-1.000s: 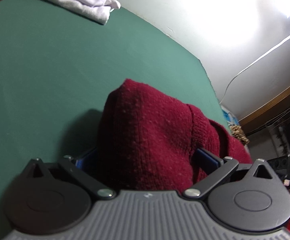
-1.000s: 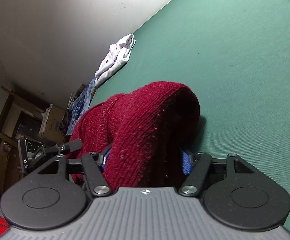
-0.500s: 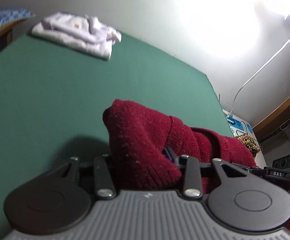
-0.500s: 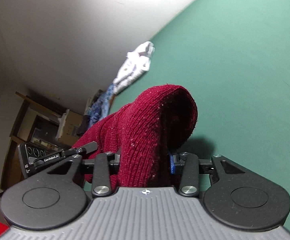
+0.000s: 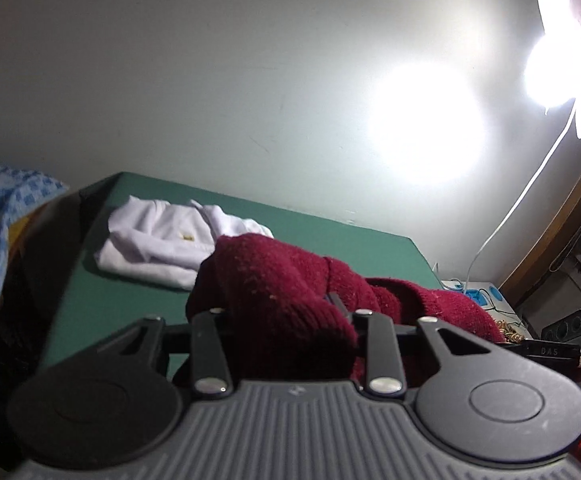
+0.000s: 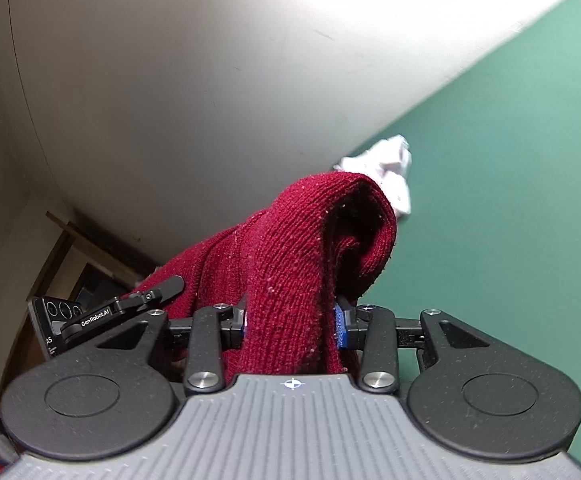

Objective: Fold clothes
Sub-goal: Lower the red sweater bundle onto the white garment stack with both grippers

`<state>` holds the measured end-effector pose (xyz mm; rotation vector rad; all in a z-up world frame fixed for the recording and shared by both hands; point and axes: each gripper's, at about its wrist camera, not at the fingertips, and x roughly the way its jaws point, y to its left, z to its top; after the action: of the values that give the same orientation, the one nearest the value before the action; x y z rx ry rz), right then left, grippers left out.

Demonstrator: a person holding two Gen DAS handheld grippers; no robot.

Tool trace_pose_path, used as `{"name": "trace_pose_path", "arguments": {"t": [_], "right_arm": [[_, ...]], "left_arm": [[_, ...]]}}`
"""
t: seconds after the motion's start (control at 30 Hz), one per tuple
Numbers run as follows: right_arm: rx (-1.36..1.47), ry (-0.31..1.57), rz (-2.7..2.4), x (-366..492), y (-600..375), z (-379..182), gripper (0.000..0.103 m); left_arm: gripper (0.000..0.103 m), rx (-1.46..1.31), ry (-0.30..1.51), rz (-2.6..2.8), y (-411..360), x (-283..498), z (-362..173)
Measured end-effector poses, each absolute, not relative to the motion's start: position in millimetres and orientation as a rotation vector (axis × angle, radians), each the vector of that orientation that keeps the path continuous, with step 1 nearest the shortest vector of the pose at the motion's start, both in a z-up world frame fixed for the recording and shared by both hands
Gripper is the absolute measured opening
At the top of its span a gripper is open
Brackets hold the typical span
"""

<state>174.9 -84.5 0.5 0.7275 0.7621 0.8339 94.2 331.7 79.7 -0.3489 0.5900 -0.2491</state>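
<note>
Sweater (image 5: 274, 280), dark red knit, hangs lifted above the green counter (image 5: 330, 236), bunched between both grippers. Behind the sweater, near the counter's far edge by the wall, lies a folded white garment (image 5: 154, 244) (a small yellow mark shows on it). The left gripper (image 5: 286, 320) is clamped tight on a thick fold of sweater, which hides its fingertips. The right gripper (image 6: 290, 320) is likewise closed on the sweater, the knit pinched between its blue pads (image 6: 340, 326) and draping over them.
</note>
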Motion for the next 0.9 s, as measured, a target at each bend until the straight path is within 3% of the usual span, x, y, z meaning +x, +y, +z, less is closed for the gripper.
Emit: {"name": "trace_pose_path", "arguments": {"t": [0.13, 0.47, 0.6, 0.8, 0.87, 0.9], "right_arm": [[0.712, 0.718, 0.803, 200, -47, 8, 0.035], [0.671, 0.633, 0.816, 294, 24, 29, 0.034], [0.632, 0.63, 0.79, 337, 42, 16, 0.034], [0.505, 0.696, 0.708, 372, 60, -38, 0.033], [0.521, 0.701, 0.666, 377, 54, -56, 0.034], [0.539, 0.702, 0.647, 379, 49, -64, 0.034]], "left_arm": [[0.026, -0.333, 0.583, -0.236, 365, 129, 82], [0.026, -0.33, 0.513, -0.177, 427, 217, 93], [0.026, -0.341, 0.556, -0.151, 440, 261, 63], [0.027, -0.403, 0.713, -0.093, 459, 307, -25], [0.043, -0.428, 0.729, -0.091, 466, 311, -46], [0.057, -0.435, 0.72, -0.091, 469, 312, -52]]}}
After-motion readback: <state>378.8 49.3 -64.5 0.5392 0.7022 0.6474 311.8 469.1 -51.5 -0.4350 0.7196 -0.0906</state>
